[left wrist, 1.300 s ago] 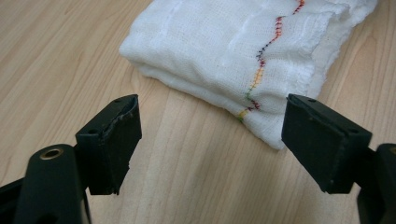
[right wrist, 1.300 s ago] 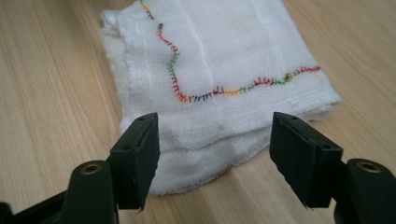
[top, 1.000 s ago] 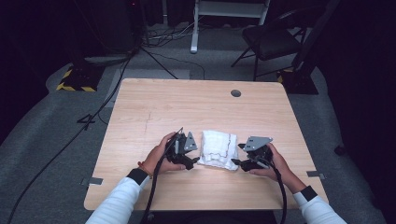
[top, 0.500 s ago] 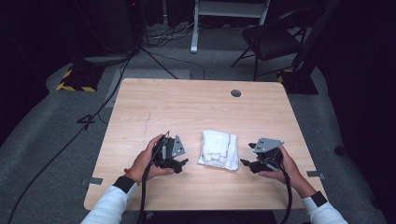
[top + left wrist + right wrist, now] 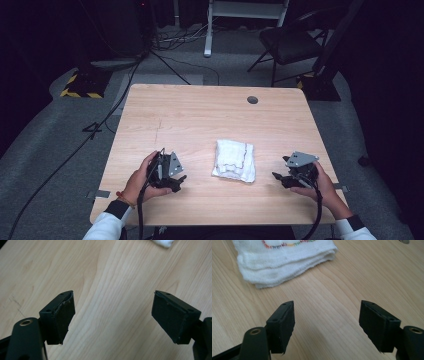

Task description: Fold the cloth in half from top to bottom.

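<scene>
A folded white towel [image 5: 233, 160] with a coloured stitched line lies flat on the wooden table [image 5: 200, 120], a little right of the middle. My left gripper [image 5: 178, 183] is held low over the table to the towel's left, apart from it and open; in the left gripper view [image 5: 112, 315] bare wood lies between its jaws and a towel corner [image 5: 163, 242] shows at the top edge. My right gripper [image 5: 280, 180] sits to the towel's right, open, its jaws having just been opening with nothing between them [image 5: 327, 322]. The towel [image 5: 284, 260] lies ahead of it.
A round cable hole [image 5: 252, 100] sits near the table's far edge. Beyond the table stand a dark chair [image 5: 290, 45] and a white frame [image 5: 245, 10]; cables and a yellow-black striped block [image 5: 80, 85] lie on the grey floor at the left.
Both grippers have drawn outward from the towel, the left one to the left and the right one to the right. The towel has stayed in place, folded.
</scene>
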Demonstrator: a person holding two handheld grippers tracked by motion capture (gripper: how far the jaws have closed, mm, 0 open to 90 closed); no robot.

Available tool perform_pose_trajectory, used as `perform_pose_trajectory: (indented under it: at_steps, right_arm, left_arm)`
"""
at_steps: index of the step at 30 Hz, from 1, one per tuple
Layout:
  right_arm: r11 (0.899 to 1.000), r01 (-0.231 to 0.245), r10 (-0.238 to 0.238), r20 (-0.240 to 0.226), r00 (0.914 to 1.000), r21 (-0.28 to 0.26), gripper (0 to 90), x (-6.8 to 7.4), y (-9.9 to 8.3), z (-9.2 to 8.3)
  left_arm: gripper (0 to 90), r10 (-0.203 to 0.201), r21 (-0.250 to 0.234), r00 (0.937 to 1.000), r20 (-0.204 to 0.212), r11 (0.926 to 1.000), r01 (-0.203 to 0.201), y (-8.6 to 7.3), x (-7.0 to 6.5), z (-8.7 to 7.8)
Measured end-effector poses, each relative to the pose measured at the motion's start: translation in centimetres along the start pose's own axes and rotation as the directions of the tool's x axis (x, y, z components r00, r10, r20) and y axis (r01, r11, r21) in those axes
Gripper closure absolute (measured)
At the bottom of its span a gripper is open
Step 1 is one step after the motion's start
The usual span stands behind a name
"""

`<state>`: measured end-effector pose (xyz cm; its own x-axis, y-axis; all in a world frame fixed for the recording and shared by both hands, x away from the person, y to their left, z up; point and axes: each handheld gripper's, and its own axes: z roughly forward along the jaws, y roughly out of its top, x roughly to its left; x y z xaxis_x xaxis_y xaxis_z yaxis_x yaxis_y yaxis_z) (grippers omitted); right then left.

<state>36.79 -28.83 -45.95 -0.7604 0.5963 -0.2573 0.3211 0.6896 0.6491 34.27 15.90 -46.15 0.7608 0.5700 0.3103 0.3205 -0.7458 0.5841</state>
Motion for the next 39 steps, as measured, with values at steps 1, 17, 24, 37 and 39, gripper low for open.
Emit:
perform_pose_trajectory:
  at_steps: [1, 17, 24, 37, 39]
  right_arm:
    - [1.000, -0.005, 0.005, 0.004, 1.0000, 0.003, 29.6, -0.1, -0.3, -0.1]
    - [0.984, -0.169, 0.165, 0.080, 0.9830, 0.048, 27.4, -1.7, -6.4, -1.7]
    - [0.959, -0.282, 0.280, 0.071, 0.9573, 0.014, 26.2, -2.4, -8.9, -2.6]
    - [0.910, -0.409, 0.412, 0.048, 0.9098, -0.069, 23.4, -2.5, -11.3, -3.3]
    - [0.910, -0.409, 0.412, 0.048, 0.9098, -0.069, 23.4, -2.5, -11.3, -3.3]
  left_arm:
    - [19.2, -0.008, 0.006, 1.0000, 0.003, 1.0000, 0.008, -0.3, 0.1, 0.0]
    - [18.6, -0.143, 0.021, 0.9898, -0.006, 0.9896, 0.143, -5.5, 1.1, -1.1]
    - [18.7, -0.240, 0.008, 0.9700, 0.035, 0.9707, 0.240, -7.5, 2.1, -1.6]
    - [18.0, -0.370, -0.029, 0.9236, 0.102, 0.9269, 0.374, -10.5, 3.0, -1.6]
    - [17.9, -0.374, -0.047, 0.9216, 0.105, 0.9238, 0.380, -10.8, 2.8, -1.6]
